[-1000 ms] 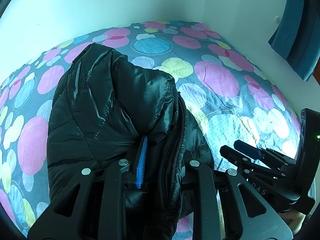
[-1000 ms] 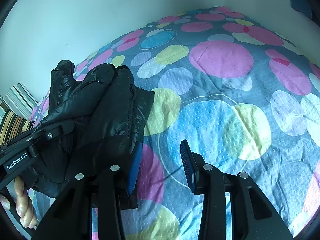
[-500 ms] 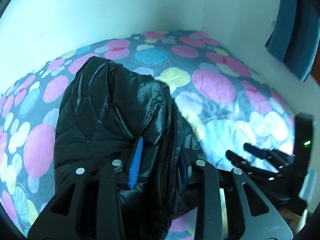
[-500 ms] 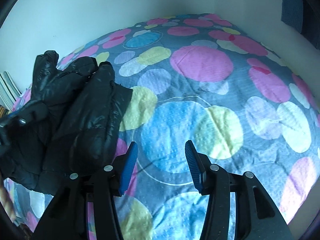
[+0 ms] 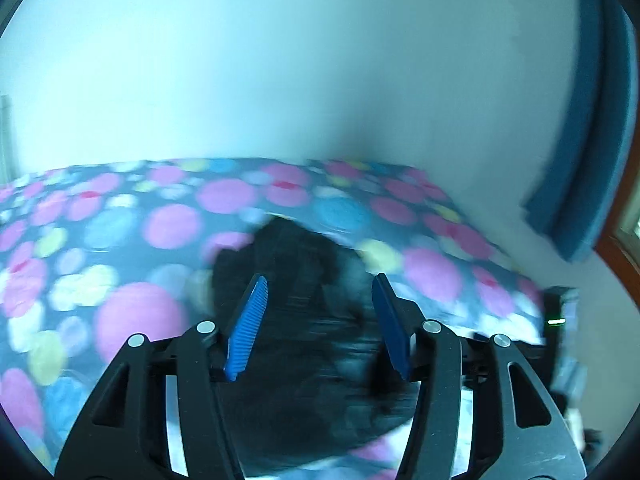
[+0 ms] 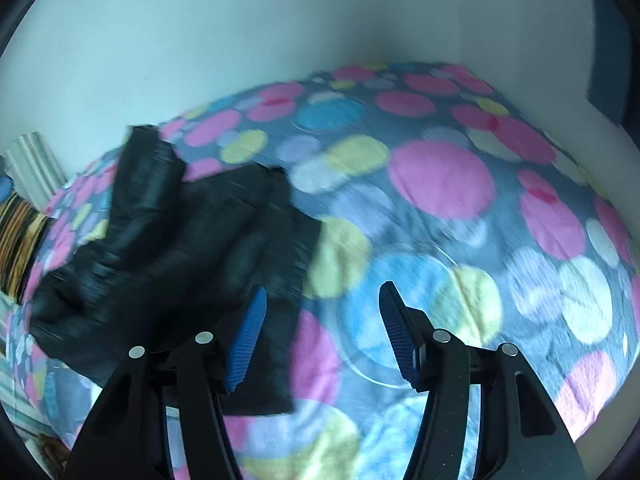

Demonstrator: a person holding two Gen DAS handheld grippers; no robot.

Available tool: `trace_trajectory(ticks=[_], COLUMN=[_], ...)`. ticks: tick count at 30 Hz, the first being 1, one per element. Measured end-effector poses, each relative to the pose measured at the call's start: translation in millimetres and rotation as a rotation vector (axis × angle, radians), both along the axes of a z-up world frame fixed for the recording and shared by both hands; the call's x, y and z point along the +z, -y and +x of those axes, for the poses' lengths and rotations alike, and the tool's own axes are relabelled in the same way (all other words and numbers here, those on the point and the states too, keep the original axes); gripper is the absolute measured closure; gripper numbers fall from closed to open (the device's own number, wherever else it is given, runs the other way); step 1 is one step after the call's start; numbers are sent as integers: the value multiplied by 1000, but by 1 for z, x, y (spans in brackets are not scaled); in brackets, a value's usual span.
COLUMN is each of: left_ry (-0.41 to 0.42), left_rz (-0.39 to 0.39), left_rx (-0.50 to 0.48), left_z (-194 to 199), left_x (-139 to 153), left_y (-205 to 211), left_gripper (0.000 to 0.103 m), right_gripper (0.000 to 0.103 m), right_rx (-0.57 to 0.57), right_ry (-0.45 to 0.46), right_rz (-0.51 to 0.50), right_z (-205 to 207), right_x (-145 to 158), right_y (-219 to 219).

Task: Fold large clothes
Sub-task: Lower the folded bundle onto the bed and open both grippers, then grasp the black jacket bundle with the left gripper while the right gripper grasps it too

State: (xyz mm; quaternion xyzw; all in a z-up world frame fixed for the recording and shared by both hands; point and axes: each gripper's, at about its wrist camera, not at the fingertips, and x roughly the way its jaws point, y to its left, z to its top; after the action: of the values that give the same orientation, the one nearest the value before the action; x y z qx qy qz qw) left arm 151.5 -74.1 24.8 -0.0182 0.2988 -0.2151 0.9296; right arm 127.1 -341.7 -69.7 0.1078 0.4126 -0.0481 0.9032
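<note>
A black puffer jacket (image 6: 176, 248) lies bunched and folded on the dotted bedspread (image 6: 440, 176), left of centre in the right wrist view. My right gripper (image 6: 320, 332) hovers above the sheet beside the jacket's right edge; its jaws are opening, with nothing between the blue pads. In the blurred left wrist view the jacket (image 5: 312, 320) lies below and beyond my left gripper (image 5: 318, 320), whose jaws are opening too, and its pads do not press on the cloth. The right gripper's body (image 5: 560, 320) shows at the right edge there.
White walls close the bed in at the back and right. A blue curtain (image 5: 592, 140) hangs at the right beside a wooden frame. Striped bedding (image 6: 24, 208) lies at the left edge of the right wrist view.
My left gripper let go of the jacket, opened and rose away, so the wall now fills much of its view. My right gripper opened wider and lifted; the jacket dropped flatter onto the bed.
</note>
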Motion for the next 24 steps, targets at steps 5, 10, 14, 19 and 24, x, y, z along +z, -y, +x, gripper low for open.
trace_trajectory(ticks=[5, 10, 14, 19, 24], left_ry=[-67, -141, -157, -173, -194], left_rz=[30, 26, 3, -16, -30], left_rx=[143, 192, 184, 158, 143], left_z=[27, 43, 44, 48, 55], left_x=[-31, -64, -72, -82, -92], left_y=[-45, -70, -80, -81, -81], left_gripper=[49, 49, 49, 49, 49], right_gripper=[44, 44, 44, 44, 44], right_rx=[66, 117, 142, 154, 171], right_ry=[58, 78, 60, 15, -24], right_rz=[-4, -26, -31, -14, -39], right_z=[18, 42, 59, 81, 89], right_x=[27, 41, 41, 34, 25], right_y=[-32, -64, -78, -89, -101])
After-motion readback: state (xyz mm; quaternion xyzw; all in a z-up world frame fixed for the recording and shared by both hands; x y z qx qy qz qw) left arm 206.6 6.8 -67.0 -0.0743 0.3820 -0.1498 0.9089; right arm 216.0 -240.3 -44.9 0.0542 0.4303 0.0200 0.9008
